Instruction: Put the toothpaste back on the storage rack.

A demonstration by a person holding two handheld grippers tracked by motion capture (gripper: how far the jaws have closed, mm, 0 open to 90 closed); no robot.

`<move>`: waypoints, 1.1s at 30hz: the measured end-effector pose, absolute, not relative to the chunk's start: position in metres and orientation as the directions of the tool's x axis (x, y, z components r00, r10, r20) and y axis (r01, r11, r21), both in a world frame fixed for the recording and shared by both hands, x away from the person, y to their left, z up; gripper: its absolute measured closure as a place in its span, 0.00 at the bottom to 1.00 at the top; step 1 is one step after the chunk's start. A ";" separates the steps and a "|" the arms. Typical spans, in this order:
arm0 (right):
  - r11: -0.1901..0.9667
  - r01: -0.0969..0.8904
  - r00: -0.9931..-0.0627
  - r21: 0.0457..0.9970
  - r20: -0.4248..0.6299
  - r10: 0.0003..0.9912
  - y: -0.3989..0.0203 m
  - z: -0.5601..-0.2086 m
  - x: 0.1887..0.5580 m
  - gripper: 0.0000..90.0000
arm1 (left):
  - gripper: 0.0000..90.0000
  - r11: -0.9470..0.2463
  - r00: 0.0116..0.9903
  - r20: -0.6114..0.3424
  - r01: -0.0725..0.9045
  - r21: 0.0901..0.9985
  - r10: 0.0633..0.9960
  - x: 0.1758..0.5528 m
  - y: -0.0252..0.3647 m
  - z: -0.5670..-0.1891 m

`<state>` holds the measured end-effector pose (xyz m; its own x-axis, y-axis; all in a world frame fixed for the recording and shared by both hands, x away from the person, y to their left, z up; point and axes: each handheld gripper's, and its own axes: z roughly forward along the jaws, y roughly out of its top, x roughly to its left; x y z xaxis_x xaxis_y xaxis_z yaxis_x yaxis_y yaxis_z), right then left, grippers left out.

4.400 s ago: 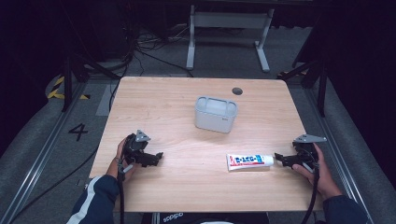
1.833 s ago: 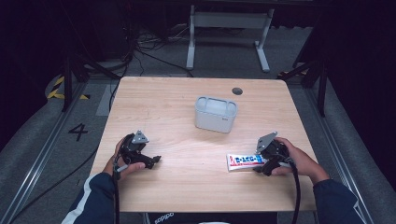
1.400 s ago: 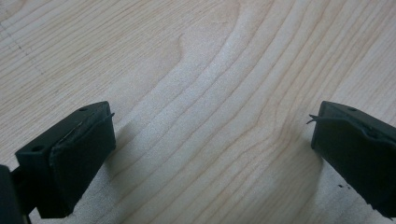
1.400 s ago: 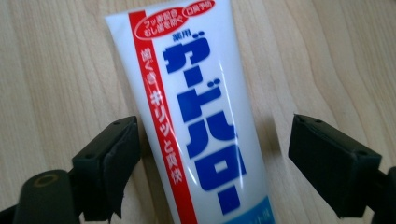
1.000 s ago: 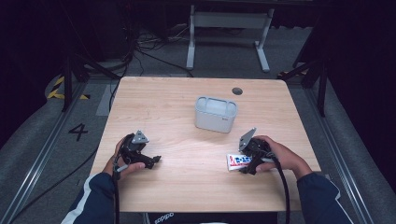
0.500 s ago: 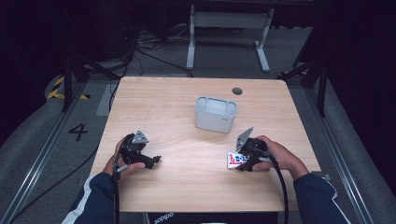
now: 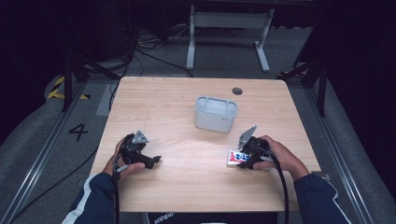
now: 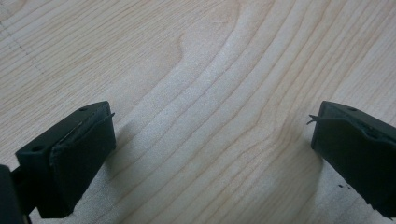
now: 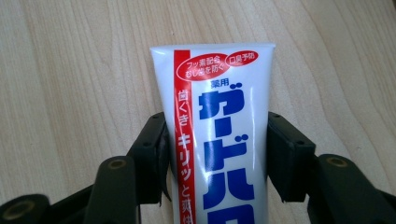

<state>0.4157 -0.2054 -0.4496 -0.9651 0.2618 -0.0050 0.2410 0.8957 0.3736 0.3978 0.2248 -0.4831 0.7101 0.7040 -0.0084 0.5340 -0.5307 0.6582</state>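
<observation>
A white toothpaste tube [image 9: 219, 116] with a red stripe and blue lettering lies flat on the wooden table [image 7: 177, 186], near its front right. My right gripper [image 7: 240, 160] sits over the tube [image 7: 232, 157]. In the right gripper view the right gripper [image 9: 217, 154] has its jaws on either side of the tube. They have just been closing, and both pads now press on the tube's edges. My left gripper [image 7: 155, 161] rests at the front left. Its jaws stand wide apart in the left gripper view, where the left gripper [image 8: 210, 154] has bare wood between its pads.
A white open-topped box [image 7: 215, 114] stands mid-table, behind and to the left of the right hand. A dark round grommet [image 7: 237, 91] sits near the far edge. A metal stand [image 7: 229, 21] and cables lie on the floor beyond the table.
The right hand came in from the table's right edge, moved left over the tube, and its jaws closed onto the tube. The left hand has kept its place.
</observation>
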 end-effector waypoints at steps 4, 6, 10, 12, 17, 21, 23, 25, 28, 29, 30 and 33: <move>0.895 0.224 -0.968 0.386 -0.021 0.251 -0.208 -0.448 0.414 0.60 | 0.00 -0.531 0.710 -0.008 0.534 0.658 0.704 0.398 0.225 -0.483; 0.891 0.232 -0.967 0.391 -0.008 0.255 -0.210 -0.448 0.414 0.61 | 0.00 -0.531 0.710 -0.009 0.534 0.658 0.704 0.398 0.225 -0.483; 0.884 0.235 -0.965 0.404 -0.014 0.263 -0.213 -0.447 0.413 0.63 | 0.00 -0.531 0.710 -0.009 0.534 0.658 0.704 0.398 0.225 -0.483; 0.883 0.232 -0.964 0.408 -0.023 0.264 -0.215 -0.447 0.412 0.64 | 0.00 -0.528 0.708 -0.011 0.537 0.659 0.706 0.398 0.225 -0.483; 0.877 0.237 -0.963 0.418 -0.021 0.270 -0.222 -0.444 0.409 0.67 | 0.00 -0.528 0.708 -0.012 0.537 0.658 0.706 0.398 0.225 -0.483; 0.873 0.234 -0.964 0.429 -0.010 0.264 -0.224 -0.442 0.410 0.68 | 0.00 -0.528 0.709 -0.010 0.535 0.659 0.706 0.398 0.225 -0.483; 0.870 0.240 -0.962 0.430 -0.017 0.274 -0.225 -0.441 0.410 0.68 | 0.00 -0.528 0.708 -0.011 0.537 0.658 0.706 0.398 0.225 -0.483; 0.867 0.240 -0.961 0.437 -0.021 0.277 -0.226 -0.441 0.410 0.69 | 0.00 -0.528 0.708 -0.011 0.536 0.659 0.706 0.398 0.225 -0.483; 0.854 0.247 -0.958 0.458 -0.019 0.287 -0.229 -0.439 0.410 0.69 | 0.00 -0.528 0.708 -0.011 0.536 0.659 0.706 0.398 0.225 -0.483; 0.848 0.246 -0.958 0.469 -0.014 0.286 -0.230 -0.437 0.411 0.69 | 0.00 -0.528 0.708 -0.010 0.536 0.659 0.706 0.398 0.225 -0.483; 0.843 0.249 -0.957 0.477 -0.014 0.291 -0.231 -0.437 0.411 0.69 | 0.00 -0.528 0.708 -0.010 0.536 0.659 0.706 0.398 0.225 -0.483; 0.830 0.250 -0.955 0.499 -0.014 0.296 -0.233 -0.434 0.411 0.69 | 0.00 -0.528 0.708 -0.011 0.536 0.659 0.706 0.398 0.225 -0.483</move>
<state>0.4112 -0.2328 -0.4335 -0.9551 0.2959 -0.0142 0.2498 0.8301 0.4985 0.3977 0.2247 -0.4832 0.7081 0.7060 -0.0106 0.5361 -0.5279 0.6588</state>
